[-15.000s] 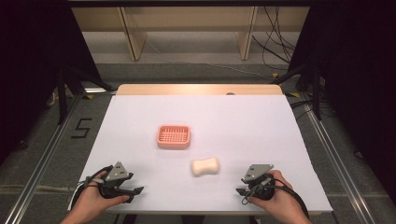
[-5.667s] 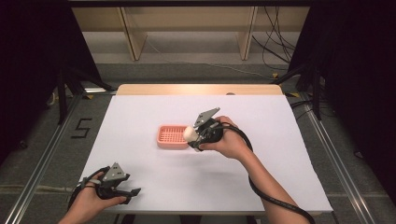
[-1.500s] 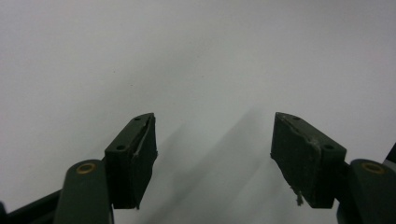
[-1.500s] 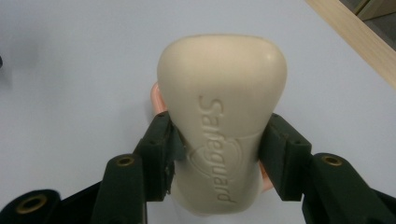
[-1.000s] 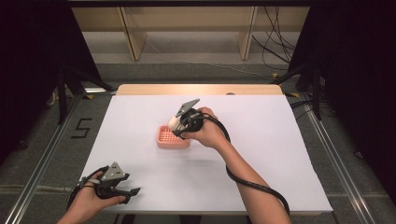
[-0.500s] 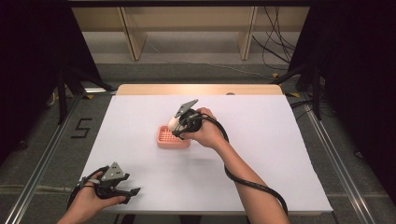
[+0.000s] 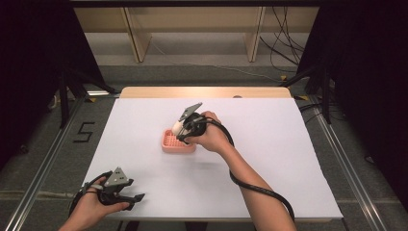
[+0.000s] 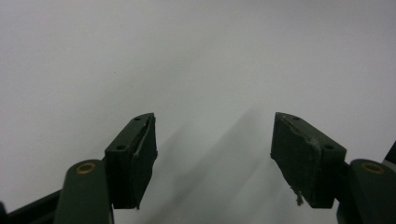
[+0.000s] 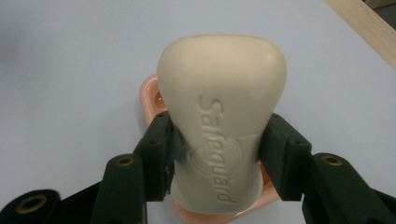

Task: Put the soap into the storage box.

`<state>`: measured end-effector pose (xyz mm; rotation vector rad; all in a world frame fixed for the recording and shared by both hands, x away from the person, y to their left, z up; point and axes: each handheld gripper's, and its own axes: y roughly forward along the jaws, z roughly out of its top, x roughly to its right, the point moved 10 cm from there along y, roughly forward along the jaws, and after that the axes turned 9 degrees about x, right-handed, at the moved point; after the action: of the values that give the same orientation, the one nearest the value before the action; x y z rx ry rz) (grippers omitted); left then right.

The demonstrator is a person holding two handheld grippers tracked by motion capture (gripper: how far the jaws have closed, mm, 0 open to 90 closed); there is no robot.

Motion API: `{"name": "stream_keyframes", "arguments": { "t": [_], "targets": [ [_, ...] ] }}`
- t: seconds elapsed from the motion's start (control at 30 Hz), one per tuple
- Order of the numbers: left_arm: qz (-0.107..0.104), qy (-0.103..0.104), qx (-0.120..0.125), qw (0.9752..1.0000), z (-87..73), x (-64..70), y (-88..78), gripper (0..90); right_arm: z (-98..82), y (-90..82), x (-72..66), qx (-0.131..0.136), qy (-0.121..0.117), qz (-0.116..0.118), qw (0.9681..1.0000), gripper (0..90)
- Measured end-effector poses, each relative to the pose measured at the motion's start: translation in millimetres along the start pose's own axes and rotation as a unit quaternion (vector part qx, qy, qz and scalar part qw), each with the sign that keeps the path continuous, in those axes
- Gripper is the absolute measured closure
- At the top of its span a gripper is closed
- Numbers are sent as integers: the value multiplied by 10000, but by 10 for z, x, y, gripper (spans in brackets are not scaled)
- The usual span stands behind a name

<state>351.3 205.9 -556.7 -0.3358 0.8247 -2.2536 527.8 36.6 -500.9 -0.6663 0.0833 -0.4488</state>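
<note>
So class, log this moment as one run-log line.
right tool: shut on soap | soap: over dish, not yet released | left tool: open, idle

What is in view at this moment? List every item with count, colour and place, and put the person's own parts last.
soap bar: one, cream, embossed "Safeguard", clamped in the right claw above the soap dish
soap dish: one, pink, gridded inside, near the middle of the table
table cover: one, white, over the whole work surface
table edge: one, light wood strip along the far side
shelving: pale wood uprights beyond the table
cables: several, dark, on the floor at far right
floor mark "5": one, black, left of the table
left claw: one, black, open, held low at the table's near left corner, nothing between its jaws
right claw: one, black, shut on the soap bar
forearms and hands: two, entering from the near edge
</note>
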Motion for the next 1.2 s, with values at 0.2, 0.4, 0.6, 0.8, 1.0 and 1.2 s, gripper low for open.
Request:
{"name": "stream_keyframes", "arguments": {
  "t": [0.2,0.4,0.6,0.8,1.0,1.2],
  "targets": [
    [-3,1,1,10000,1,1,-1,310,-16,20,13,-37,-16,-3,10000,503],
    [-1,1,-1,10000,0,1,1,310,-34,43,28,-43,-33,-3,10000,503],
    [-14,-27,18,10000,3,6,2,310,-35,60,44,-61,-4,-27,10000,503],
    [-6,1,-1,10000,-1,0,1,310,-30,75,50,-116,-10,-35,9999,503],
    [-34,-42,29,10000,4,16,6,311,-31,107,52,-113,-51,-29,9999,503],
    [-18,-13,8,10000,1,8,7,310,-47,135,40,-190,-58,4,9998,503]
  ]
}}
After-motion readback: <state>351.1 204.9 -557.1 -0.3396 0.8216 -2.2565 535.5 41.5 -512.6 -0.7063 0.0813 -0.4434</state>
